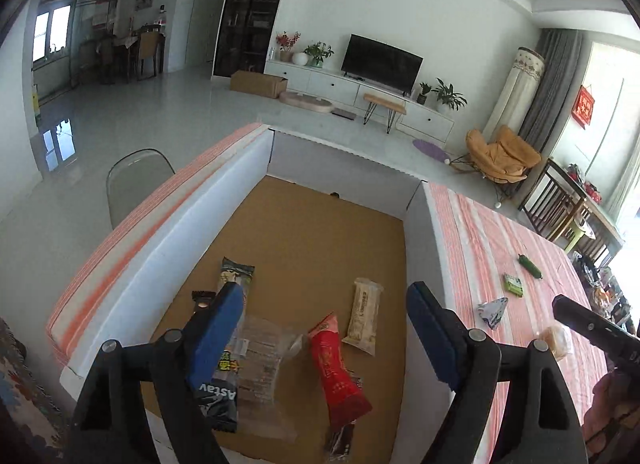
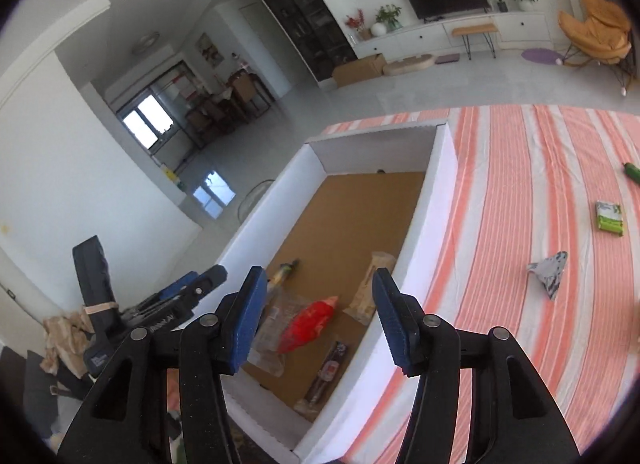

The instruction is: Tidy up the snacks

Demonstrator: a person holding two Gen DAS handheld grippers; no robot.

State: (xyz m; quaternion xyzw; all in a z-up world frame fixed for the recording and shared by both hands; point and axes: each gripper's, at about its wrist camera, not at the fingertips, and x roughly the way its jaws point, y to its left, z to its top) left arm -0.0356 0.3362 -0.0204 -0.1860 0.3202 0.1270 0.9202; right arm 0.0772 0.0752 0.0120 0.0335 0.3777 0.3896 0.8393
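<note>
Inside the white box (image 1: 140, 264), a red snack packet (image 1: 338, 368) lies among other wrapped snacks (image 1: 362, 314). Both grippers, left (image 1: 326, 328) and right (image 2: 320, 320), hover above, jaws spread and empty. Beside it, a green packet (image 2: 609, 216) rests on the striped bench (image 2: 500, 224).

Both tools are matte black plastic. The left tongs (image 1: 325, 316) have two triangular arms with cut-out windows, round silver pivot screws and ribbed blue pads (image 1: 430, 330) (one carries white lettering, partly readable). The right tongs (image 2: 320, 316) match: black arms, silver screws, blue ridged pads (image 2: 394, 324). A bit of skin-toned hand (image 1: 610, 404) shows at the left view's right edge.
</note>
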